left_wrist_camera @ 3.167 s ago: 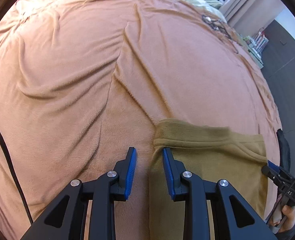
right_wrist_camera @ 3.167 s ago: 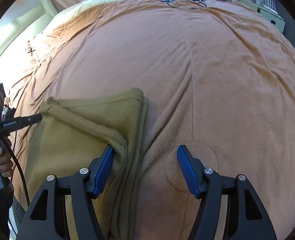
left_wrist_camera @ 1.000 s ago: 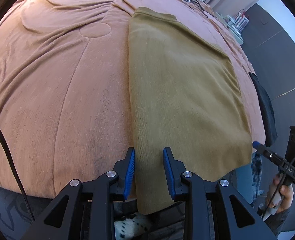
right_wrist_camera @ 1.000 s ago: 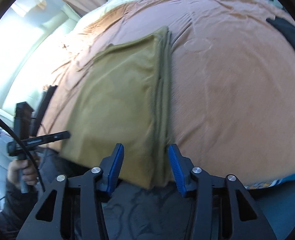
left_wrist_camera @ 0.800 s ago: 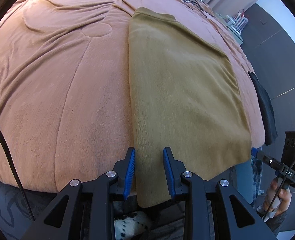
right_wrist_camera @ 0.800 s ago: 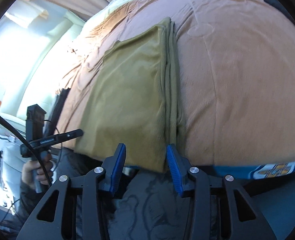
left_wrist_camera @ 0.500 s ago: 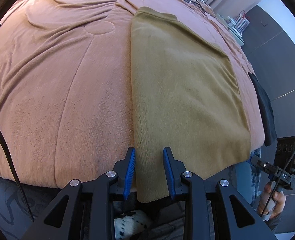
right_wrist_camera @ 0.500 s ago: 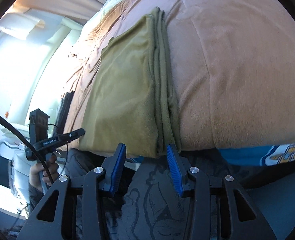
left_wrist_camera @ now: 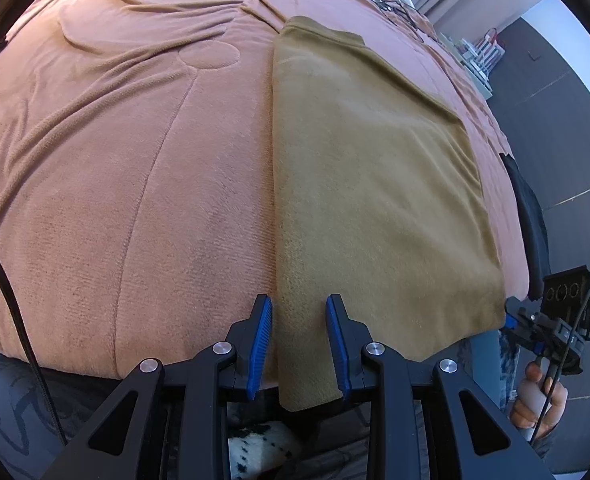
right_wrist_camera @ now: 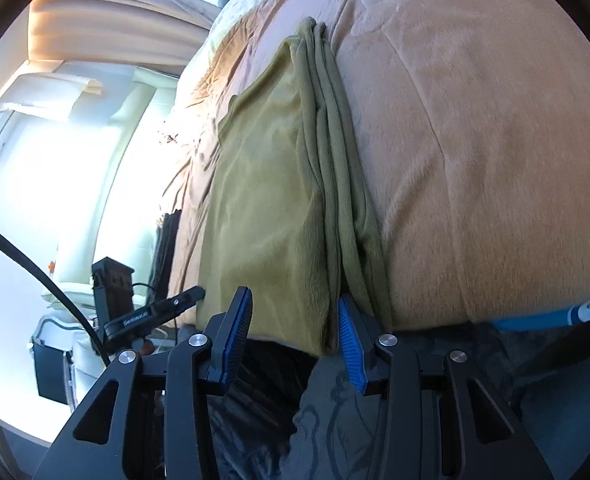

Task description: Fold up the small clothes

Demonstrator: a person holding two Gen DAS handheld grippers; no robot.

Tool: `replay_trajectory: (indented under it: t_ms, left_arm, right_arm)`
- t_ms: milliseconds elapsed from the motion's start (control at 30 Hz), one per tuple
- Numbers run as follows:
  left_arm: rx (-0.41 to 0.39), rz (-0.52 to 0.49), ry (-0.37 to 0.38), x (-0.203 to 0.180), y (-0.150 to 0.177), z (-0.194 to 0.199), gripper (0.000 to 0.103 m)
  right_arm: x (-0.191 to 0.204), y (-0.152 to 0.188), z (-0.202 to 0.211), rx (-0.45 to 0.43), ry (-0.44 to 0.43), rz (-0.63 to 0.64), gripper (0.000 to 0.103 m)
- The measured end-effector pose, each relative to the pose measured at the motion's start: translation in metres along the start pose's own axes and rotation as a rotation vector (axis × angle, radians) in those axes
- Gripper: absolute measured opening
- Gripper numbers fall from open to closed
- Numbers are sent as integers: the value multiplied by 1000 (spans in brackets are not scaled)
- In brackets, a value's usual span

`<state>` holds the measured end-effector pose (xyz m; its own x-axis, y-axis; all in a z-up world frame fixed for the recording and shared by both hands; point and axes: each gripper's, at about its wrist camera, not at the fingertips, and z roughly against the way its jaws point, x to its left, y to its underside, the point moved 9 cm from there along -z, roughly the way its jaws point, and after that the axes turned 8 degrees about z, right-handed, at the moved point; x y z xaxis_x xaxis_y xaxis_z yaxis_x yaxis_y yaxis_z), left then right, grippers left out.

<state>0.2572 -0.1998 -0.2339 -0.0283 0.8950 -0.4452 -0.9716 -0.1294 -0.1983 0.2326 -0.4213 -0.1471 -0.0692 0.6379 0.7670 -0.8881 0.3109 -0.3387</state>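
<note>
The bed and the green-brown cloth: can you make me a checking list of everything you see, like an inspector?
Surface: orange-brown fleece blanket on a bed, wrinkled.
Job's things: olive folded garment lying flat, its near edge hanging over the bed's edge; stacked layers show along its right side.
Clutter: dark cloth at the bed's right edge; a tangle of thin cords at the far end.
Grippers: left gripper open, straddling the garment's near left corner; right gripper open around the near right corner.
Cables: black cable on the left.
Surroundings: curtains, bright window light.
</note>
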Motion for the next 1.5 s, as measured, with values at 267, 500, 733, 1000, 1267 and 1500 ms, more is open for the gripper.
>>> replay_trajectory:
  t_ms: [267,500,733,1000,1267,1500]
  left_arm:
    - [-2,2,6,2,-2,3,30]
    - [-5,10,23,7,-6,8,30]
    - [40,48,81,12,1,1,30]
    - [85,67,140,7,21,-2,30]
    - [52,26,126,6,28,0,7]
    - [60,-23,115,8,29,14,6]
  right_arm:
    - [11,-3,4,-15,85,57,5]
    - [12,5,10,-4,193,107,5]
    - [28,9,6,40,269,179,8]
    - [39,-3,23,-20,300,202,57]
    - [18,-2,-2,-21,285,119,28]
    - [26,8,-7,6,221,88,13]
